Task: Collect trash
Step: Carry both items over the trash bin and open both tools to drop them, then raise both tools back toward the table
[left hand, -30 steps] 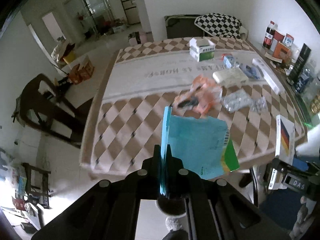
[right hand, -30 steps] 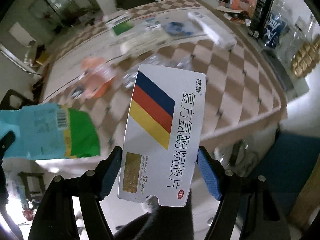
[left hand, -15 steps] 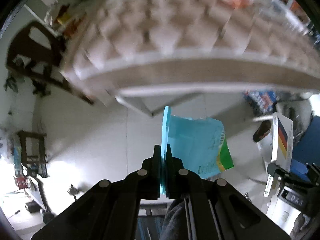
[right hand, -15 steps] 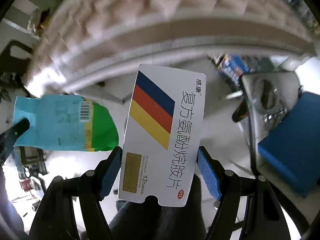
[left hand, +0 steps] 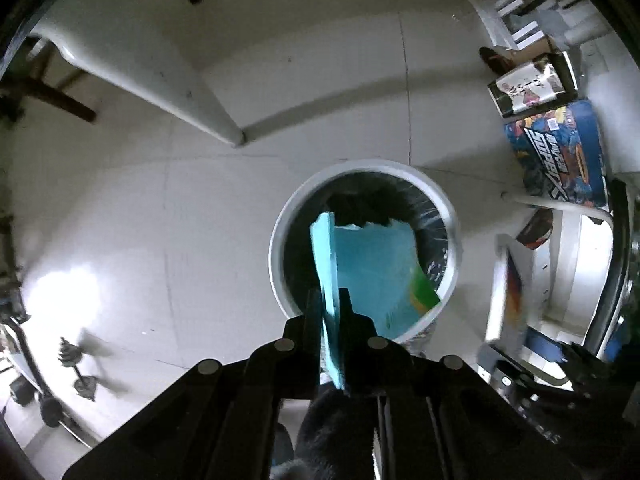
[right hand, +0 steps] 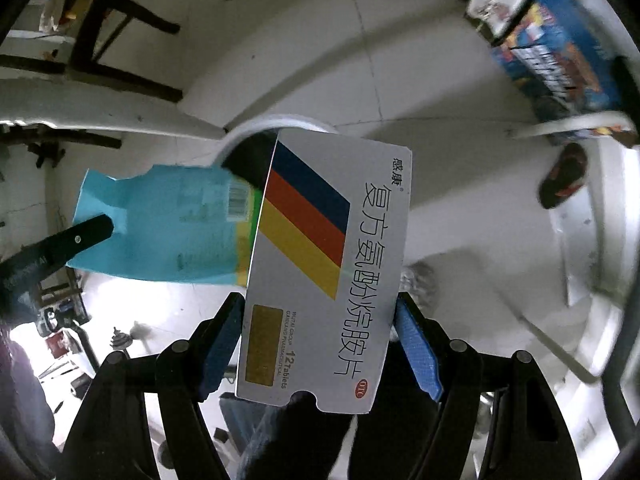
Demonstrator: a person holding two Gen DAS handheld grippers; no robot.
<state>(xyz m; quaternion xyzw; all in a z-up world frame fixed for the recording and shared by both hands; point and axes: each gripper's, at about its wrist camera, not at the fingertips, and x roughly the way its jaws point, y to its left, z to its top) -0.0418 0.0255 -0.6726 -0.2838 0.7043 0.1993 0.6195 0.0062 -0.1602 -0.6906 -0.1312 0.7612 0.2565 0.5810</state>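
Here the bin (left hand: 362, 248) is the landmark: a round white pail with a black liner, standing on pale floor tiles (left hand: 200, 208).

Directly above its mouth hangs the left gripper (left hand: 330, 300), pointing straight down. Its jaws are opening, only a narrow gap so far, and the blue packet (left hand: 370, 268) is between them, its edge caught in the gap. The packet (torn along its far edge, with a green and yellow band at one corner) covers much of the bin's opening as seen from the left wrist; whether the fingers press it yet I cannot tell for sure, though it sits in the slot and has not dropped.

To the right of the bin, the right gripper (right hand: 320, 332) holds a white pill box (right hand: 328, 268) across its width, its 2 blue pads (right hand: 416, 348) set wide and pressed on the box's long edges. The box has navy, red and yellow stripes and reads 12 Tablets. From the right wrist, the bin's rim (right hand: 280, 122) peeks out behind the box's top edge.

Beyond the bin a white table leg (left hand: 224, 128) meets the floor. Far right of the bin stands a blue carton (left hand: 560, 152), with a dark shoe (right hand: 564, 176) near it.
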